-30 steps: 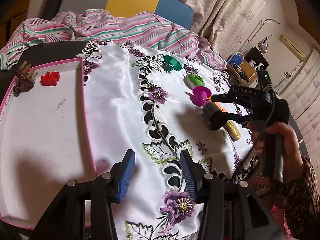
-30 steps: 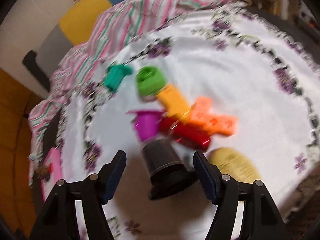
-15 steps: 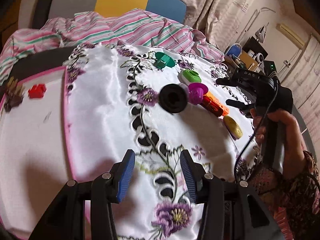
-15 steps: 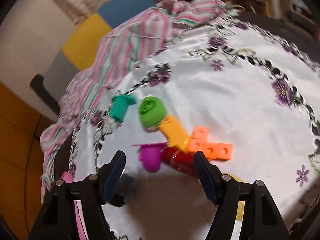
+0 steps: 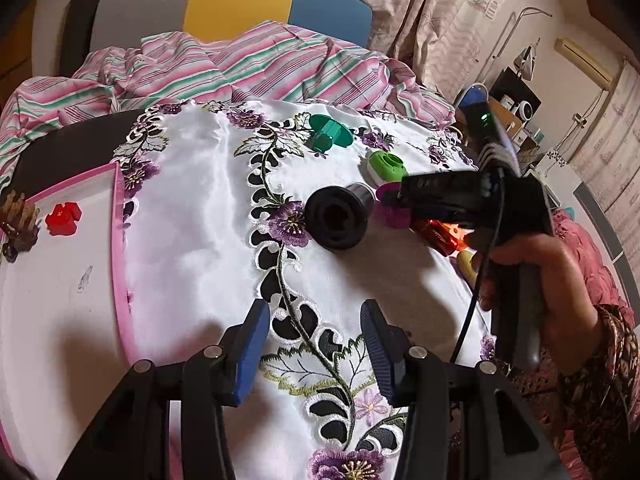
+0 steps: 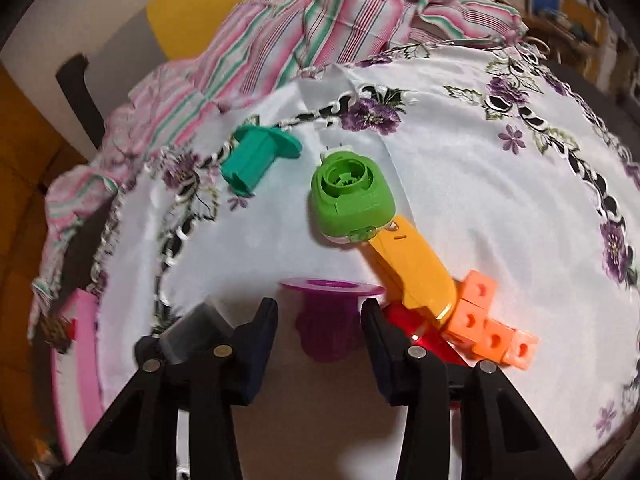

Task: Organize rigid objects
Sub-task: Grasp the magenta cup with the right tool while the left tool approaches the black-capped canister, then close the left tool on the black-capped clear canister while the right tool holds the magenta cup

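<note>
A black cylinder lies on its side on the white embroidered cloth, ahead of my open, empty left gripper. My right gripper is open, its jaws on either side of a magenta flanged piece; the black cylinder sits just left of its left finger. A teal flanged piece, a green round case, a yellow piece, orange cubes and a red tube lie nearby. A pink-rimmed white tray holds a red block and a brown piece.
A striped pink cloth is heaped at the table's far side, with a chair back behind. The hand holding the right gripper shows at the right in the left wrist view. A yellow oval lies under it.
The black cylinder left the right gripper and rolled left onto the cloth. My right gripper moved forward around the magenta piece. My left gripper swung right, toward the cylinder.
</note>
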Available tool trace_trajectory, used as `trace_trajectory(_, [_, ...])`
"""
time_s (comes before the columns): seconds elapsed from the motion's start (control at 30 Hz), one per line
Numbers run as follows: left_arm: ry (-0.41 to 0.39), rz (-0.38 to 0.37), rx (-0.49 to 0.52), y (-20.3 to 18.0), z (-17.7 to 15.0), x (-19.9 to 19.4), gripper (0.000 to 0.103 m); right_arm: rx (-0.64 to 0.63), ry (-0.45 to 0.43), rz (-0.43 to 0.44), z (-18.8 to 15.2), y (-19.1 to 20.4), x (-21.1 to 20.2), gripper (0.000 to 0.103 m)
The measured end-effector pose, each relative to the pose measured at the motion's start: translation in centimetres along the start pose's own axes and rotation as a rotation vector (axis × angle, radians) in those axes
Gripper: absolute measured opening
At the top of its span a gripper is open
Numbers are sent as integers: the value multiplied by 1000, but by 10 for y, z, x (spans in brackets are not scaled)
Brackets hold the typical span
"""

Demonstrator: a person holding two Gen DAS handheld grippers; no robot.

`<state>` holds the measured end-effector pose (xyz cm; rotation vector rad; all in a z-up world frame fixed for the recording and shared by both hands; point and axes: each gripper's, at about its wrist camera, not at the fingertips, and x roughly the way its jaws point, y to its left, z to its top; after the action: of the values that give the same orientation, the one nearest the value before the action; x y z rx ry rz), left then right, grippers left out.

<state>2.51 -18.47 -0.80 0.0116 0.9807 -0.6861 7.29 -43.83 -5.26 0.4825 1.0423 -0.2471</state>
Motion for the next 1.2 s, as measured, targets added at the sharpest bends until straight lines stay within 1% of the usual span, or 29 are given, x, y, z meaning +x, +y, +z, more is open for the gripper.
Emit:
trace_trajectory(0.03, [2, -2, 2, 0, 2, 1, 48, 5, 17, 2, -1, -2, 3, 36])
trace_trajectory(0.07, [2, -3, 5, -1, 3, 3, 48, 22, 36, 15, -1, -6, 7, 34])
trace_trajectory(0.1, [3, -2, 10, -4, 7, 5, 48, 39, 37, 32, -1, -10, 7, 32])
trace_trajectory(0.23, [3, -8, 41, -15, 19, 13, 48, 82, 29, 59, -1, -20, 4, 32])
trace_trajectory(0.33, [2, -3, 96, -32, 33, 21, 48, 103, 25, 68, -1, -24, 1, 32])
trace_trajectory(0.37, [3, -1, 115, -37, 38, 24, 49, 108, 17, 66, -2, -26, -2, 32])
trace_trajectory(0.4, [9, 8, 148, -44, 45, 30, 55, 110, 10, 61, -2, -26, -4, 32])
trace_trajectory(0.47, [16, 20, 191, -55, 53, 40, 58, 112, -4, 47, -3, -28, -8, 32])
trace_trajectory(0.5, [23, 23, 213, -60, 59, 47, 59, 117, -10, 41, -3, -29, -10, 32])
trace_trajectory(0.57, [61, 33, 261, -68, 67, 65, 59, 139, -13, 47, -1, -33, -10, 32])
trace_trajectory(0.67, [102, 44, 301, -70, 74, 85, 59, 173, -7, 51, 0, -41, -9, 31])
trace_trajectory(0.73, [134, 60, 328, -68, 76, 98, 54, 187, 0, 56, 0, -43, -8, 31])
trace_trajectory(0.77, [140, 66, 344, -67, 76, 102, 42, 193, 3, 61, 0, -44, -7, 31])
trace_trajectory(0.8, [142, 78, 359, -65, 74, 104, 28, 195, 5, 63, 0, -44, -7, 31])
trace_trajectory(0.83, [147, 87, 361, -62, 72, 105, 22, 195, 6, 63, 0, -44, -7, 31])
trace_trajectory(0.87, [149, 79, 355, -60, 70, 105, 20, 193, 7, 64, 0, -43, -7, 31])
trace_trajectory(0.9, [145, 62, 343, -56, 68, 103, 20, 191, 7, 67, 0, -43, -7, 31])
trace_trajectory(1.0, [133, 46, 297, -47, 64, 96, 20, 182, 7, 67, 1, -40, -6, 31])
trace_trajectory(1.03, [128, 46, 281, -45, 64, 95, 20, 181, 8, 66, 1, -40, -6, 31])
trace_trajectory(1.07, [111, 51, 264, -43, 65, 91, 24, 183, 9, 66, 0, -40, -6, 31])
trace_trajectory(1.1, [89, 51, 247, -42, 67, 86, 33, 186, 11, 65, 0, -41, -6, 31])
trace_trajectory(1.17, [49, 32, 224, -43, 75, 78, 47, 201, 12, 68, 0, -43, -6, 31])
trace_trajectory(1.2, [31, 39, 233, -46, 83, 75, 48, 210, 11, 71, 0, -45, -6, 31])
